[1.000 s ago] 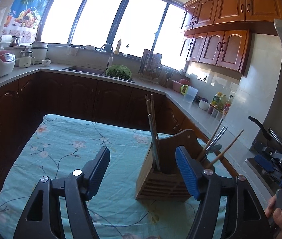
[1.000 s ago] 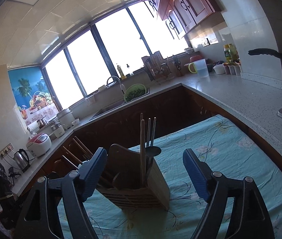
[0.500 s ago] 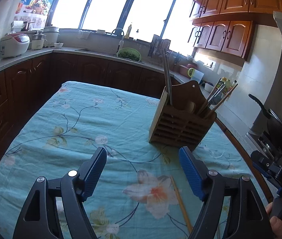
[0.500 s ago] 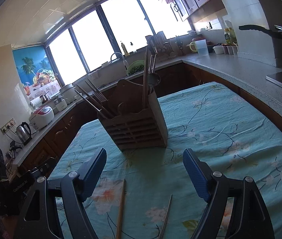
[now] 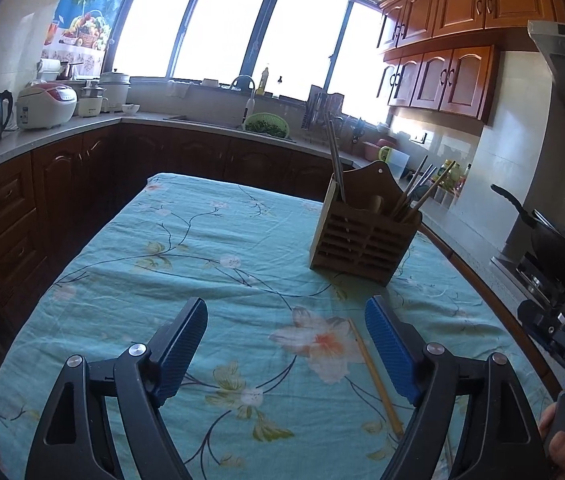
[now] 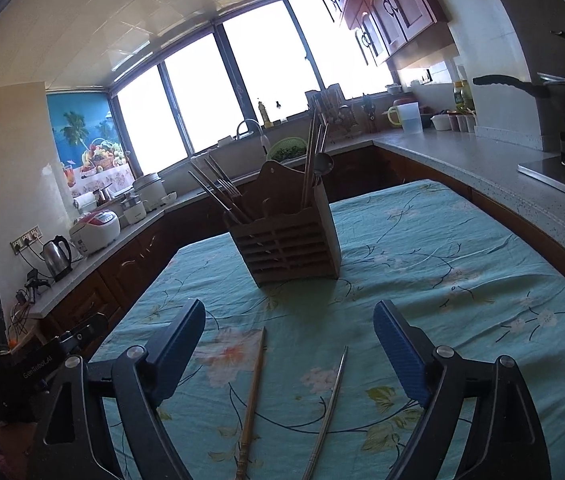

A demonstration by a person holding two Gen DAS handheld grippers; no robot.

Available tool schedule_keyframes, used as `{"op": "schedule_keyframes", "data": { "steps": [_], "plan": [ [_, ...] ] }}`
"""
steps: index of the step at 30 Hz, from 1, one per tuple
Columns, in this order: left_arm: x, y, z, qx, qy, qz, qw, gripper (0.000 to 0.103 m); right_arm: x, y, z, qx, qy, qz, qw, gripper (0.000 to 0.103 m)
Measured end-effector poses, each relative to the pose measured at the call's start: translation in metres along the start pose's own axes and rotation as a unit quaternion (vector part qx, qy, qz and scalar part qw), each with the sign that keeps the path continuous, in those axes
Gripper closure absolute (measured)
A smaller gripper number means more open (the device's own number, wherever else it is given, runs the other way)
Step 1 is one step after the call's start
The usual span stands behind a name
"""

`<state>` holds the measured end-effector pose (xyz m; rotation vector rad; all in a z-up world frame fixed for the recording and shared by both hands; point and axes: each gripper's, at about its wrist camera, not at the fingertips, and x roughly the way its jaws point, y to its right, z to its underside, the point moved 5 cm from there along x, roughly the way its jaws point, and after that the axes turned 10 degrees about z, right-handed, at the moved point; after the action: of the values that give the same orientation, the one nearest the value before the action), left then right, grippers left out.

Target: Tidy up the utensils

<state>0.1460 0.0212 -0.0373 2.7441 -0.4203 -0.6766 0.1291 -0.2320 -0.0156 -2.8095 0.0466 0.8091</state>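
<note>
We judge the step in hand to be picking up the loose sticks for the wooden holder (image 6: 288, 236); the right gripper (image 6: 290, 344) hangs with its fingers spread wide and nothing between them, above a wooden chopstick (image 6: 252, 396) and a metal chopstick (image 6: 328, 408) lying side by side on the flowered tablecloth (image 6: 442, 248); we should pick one, lower until the pads straddle it near its middle, and close squarely so it does not roll on the cloth or drag its neighbour along; the left gripper (image 5: 286, 336) is likewise released and empty, with the wooden chopstick (image 5: 374, 372) just inside its right pad; the holder stands upright farther up the table, already stocked with sticks and a spoon; compared with a second ago, both grippers have backed away from the holder and dropped lower, so the loose chopsticks now show.
</note>
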Motion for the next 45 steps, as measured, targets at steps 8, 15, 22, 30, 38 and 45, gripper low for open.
{"op": "schedule_keyframes", "data": {
  "steps": [8, 15, 22, 30, 38, 45],
  "plan": [
    [-0.044, 0.006, -0.005, 0.025, 0.049, -0.013, 0.9984, 0.001, -0.066, -0.017, -0.025, -0.063, 0.133, 0.021, 0.989, 0.0],
    [-0.069, 0.018, 0.024, 0.065, 0.08, -0.044, 0.9937, 0.001, -0.062, -0.01, 0.004, -0.074, 0.132, 0.048, 0.987, 0.0],
    [-0.069, 0.016, 0.051, 0.086, 0.071, -0.07, 0.9913, 0.001, -0.057, 0.01, 0.036, -0.067, 0.106, 0.068, 0.99, 0.0],
    [-0.067, 0.017, 0.057, 0.095, 0.042, -0.081, 0.9912, 0.001, -0.058, 0.014, 0.044, -0.071, 0.1, 0.076, 0.99, 0.0],
    [-0.07, 0.015, 0.057, 0.103, 0.047, -0.093, 0.9892, 0.001, -0.053, 0.018, 0.053, -0.077, 0.09, 0.079, 0.99, 0.0],
    [-0.07, 0.012, 0.061, 0.109, 0.048, -0.094, 0.9884, 0.001, -0.053, 0.018, 0.055, -0.079, 0.091, 0.078, 0.99, 0.0]
  ]
}}
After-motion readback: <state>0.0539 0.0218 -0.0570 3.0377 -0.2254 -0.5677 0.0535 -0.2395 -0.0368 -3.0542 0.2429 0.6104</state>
